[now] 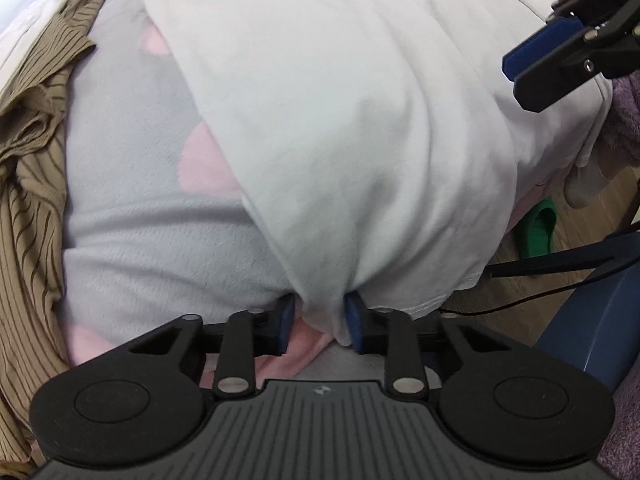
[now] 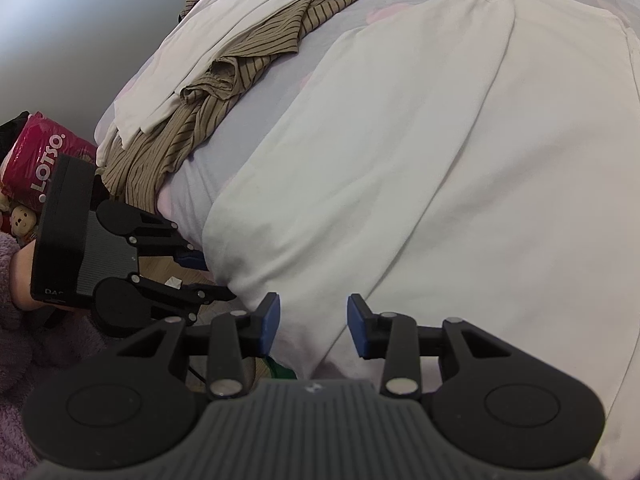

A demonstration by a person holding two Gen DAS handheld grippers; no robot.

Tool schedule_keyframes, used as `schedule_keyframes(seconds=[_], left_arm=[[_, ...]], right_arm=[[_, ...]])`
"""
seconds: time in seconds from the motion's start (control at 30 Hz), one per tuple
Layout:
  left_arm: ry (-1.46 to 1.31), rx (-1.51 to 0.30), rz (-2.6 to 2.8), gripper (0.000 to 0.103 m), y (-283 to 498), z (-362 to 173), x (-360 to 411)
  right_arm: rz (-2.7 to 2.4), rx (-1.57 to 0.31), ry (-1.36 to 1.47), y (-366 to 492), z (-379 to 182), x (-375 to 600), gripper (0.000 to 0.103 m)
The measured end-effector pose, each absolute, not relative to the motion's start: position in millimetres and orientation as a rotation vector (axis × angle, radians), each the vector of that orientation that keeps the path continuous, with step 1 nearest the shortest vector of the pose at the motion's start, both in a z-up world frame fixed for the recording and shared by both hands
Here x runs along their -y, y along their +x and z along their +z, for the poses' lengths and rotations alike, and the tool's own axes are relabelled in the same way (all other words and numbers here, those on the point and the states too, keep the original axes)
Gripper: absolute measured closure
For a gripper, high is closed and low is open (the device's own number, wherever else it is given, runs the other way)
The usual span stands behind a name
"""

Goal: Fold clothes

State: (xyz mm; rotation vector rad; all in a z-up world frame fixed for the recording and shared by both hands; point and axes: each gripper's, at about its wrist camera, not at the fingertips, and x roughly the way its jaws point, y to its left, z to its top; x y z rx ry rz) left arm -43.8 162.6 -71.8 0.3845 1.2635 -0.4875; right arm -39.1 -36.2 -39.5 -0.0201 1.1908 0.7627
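At the bottom centre of its own view, the left tool is clamped on a bunched edge of the white garment spread across the bed. The right tool stands apart, over the garment's hem.

The white T-shirt is thin, matt cotton-like cloth, smooth but softly creased. Under it the bedsheet looks like a brushed, slightly fuzzy fabric, lilac with pink patches, no shine. The brown striped garment is a limp, finely ribbed cloth, crumpled, and matt too. Each hand-held gripper, left and right, is matt black plastic with a ribbed grey top plate, small bright metal pins at the joints, and dull blue rubbery pads. The floor shows wood grain with a faint sheen. A pink bag is glossy, crinkled plastic. The purple sleeve is thick, fluffy fleece.
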Motion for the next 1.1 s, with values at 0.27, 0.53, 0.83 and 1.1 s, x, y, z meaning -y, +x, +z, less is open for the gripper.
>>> schedule_keyframes(seconds=[0.27, 0.53, 0.83, 1.1], left_arm=[[0.203, -1.338, -0.624, 0.098, -51.3, -27.9, -172.5], [0.007, -1.242, -0.743, 0.100, -43.3, 3.3, -152.2], [0.049, -1.182, -0.796, 0.101, -41.4, 15.4, -106.6], [0.064, -1.191, -0.818, 0.101, -44.3, 18.8, -99.6]], right_arm=[[0.800, -1.214, 0.047, -40.9, -35.2, 37.4, 0.061], [0.844, -1.174, 0.148, -38.2, -15.8, 38.7, 0.063], [0.845, -1.240, 0.301, -28.2, -21.6, 42.8, 0.064], [0.819, -1.321, 0.282, -29.1, -41.2, 37.0, 0.093]])
